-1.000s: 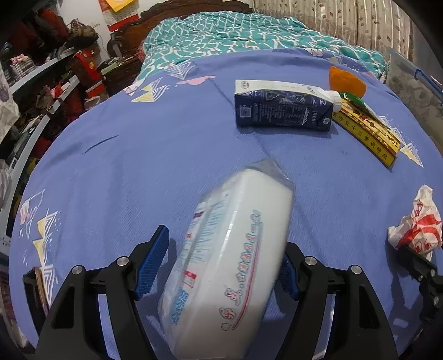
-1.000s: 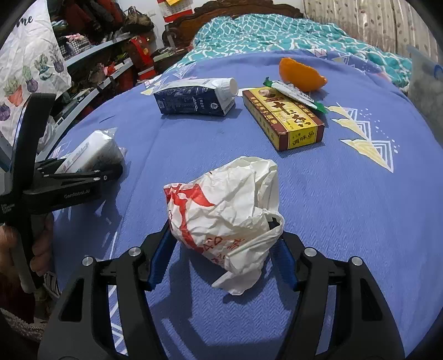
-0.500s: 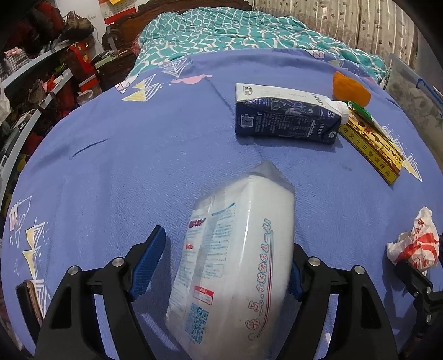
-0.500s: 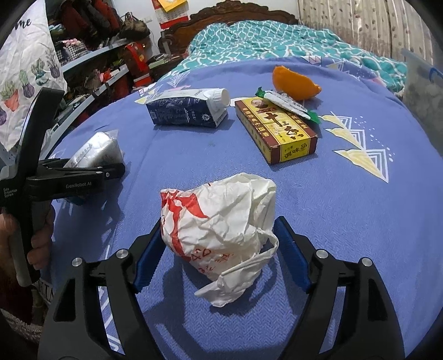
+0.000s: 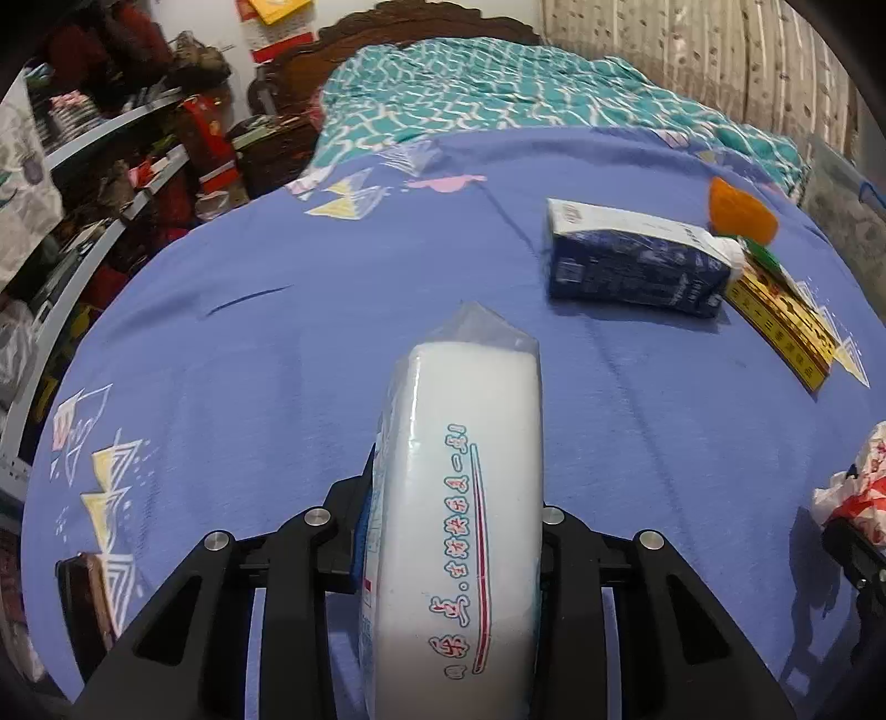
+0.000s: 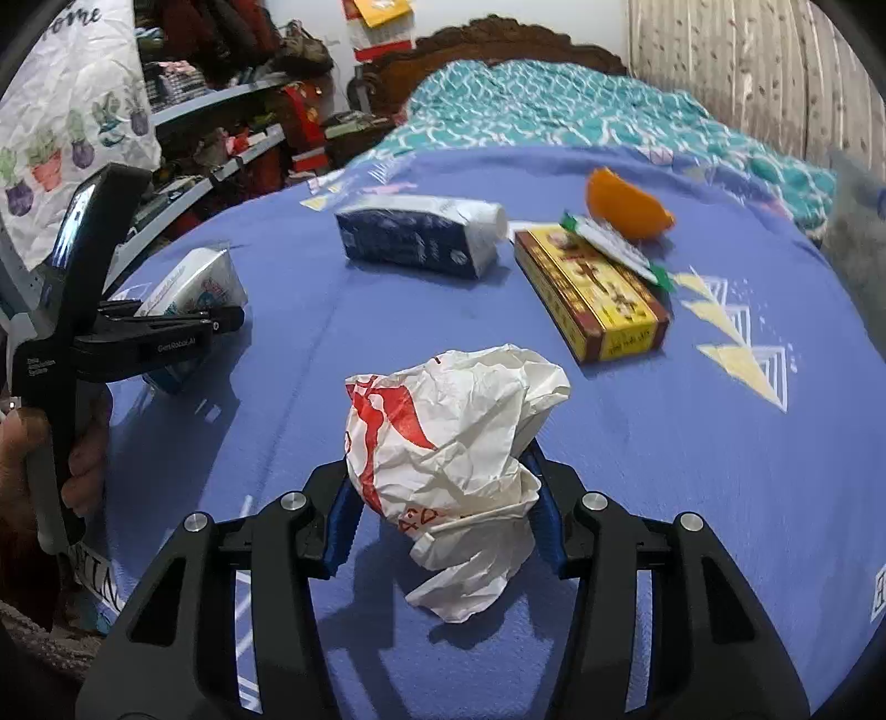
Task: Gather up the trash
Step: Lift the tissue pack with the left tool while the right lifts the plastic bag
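My left gripper (image 5: 451, 531) is shut on a white tissue pack (image 5: 459, 498) with red lettering, held above the blue bedsheet (image 5: 277, 360). It also shows at the left of the right wrist view (image 6: 188, 288). My right gripper (image 6: 446, 515) is shut on a crumpled white and red paper wrapper (image 6: 443, 426), lifted off the sheet. A dark blue milk carton (image 6: 421, 232), a yellow box (image 6: 592, 293), a green-ended sachet (image 6: 614, 249) and an orange peel (image 6: 626, 205) lie further back on the bed.
A teal patterned blanket (image 5: 498, 94) and a wooden headboard (image 6: 498, 33) are at the far end. Cluttered shelves (image 5: 111, 166) line the left side. A curtain (image 6: 747, 66) hangs at the right. A phone-like object (image 5: 88, 598) lies near the bed's left edge.
Both grippers closed on their items: the left on the tissue pack, now straight between the fingers, the right on the paper wrapper. Both items are lifted.
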Demonstrator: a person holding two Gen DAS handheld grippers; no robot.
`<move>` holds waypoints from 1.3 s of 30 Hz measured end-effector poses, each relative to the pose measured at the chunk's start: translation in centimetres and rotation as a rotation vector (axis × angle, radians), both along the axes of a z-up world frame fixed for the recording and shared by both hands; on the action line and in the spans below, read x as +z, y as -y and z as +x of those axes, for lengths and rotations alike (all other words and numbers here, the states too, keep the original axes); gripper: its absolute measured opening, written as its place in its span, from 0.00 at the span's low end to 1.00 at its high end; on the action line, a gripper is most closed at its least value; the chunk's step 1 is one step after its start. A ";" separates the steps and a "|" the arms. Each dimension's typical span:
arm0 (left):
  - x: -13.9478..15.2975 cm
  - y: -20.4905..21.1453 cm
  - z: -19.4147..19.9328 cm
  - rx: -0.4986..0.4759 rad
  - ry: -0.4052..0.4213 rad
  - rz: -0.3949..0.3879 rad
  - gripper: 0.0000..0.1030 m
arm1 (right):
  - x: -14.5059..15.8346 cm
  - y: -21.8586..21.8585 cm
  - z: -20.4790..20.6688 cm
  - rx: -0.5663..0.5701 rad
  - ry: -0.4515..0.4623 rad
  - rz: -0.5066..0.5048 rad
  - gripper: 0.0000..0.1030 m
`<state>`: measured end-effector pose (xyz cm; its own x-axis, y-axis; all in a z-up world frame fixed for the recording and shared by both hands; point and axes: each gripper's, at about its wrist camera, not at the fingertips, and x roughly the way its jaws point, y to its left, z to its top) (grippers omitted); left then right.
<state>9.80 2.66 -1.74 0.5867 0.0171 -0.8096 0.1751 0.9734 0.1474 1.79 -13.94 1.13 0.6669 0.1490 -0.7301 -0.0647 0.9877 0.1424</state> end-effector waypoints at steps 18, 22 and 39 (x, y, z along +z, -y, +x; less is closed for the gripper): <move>2.5 -6.2 -1.7 0.146 0.093 0.025 0.30 | 0.5 -3.6 0.1 0.090 0.004 -0.012 0.52; 2.8 -6.7 -2.1 0.159 0.099 0.027 0.30 | 0.5 -3.8 -0.1 0.090 0.001 -0.019 0.52; 3.3 3.1 -3.3 -0.091 0.053 -0.017 0.30 | -0.5 7.0 -2.4 -0.192 -0.001 0.046 0.52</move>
<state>6.55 -0.46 1.56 0.6272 -0.0518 -0.7771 0.2557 0.9562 0.1427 -0.61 -20.93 0.64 0.6858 0.0525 -0.7259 0.1244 0.9743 0.1880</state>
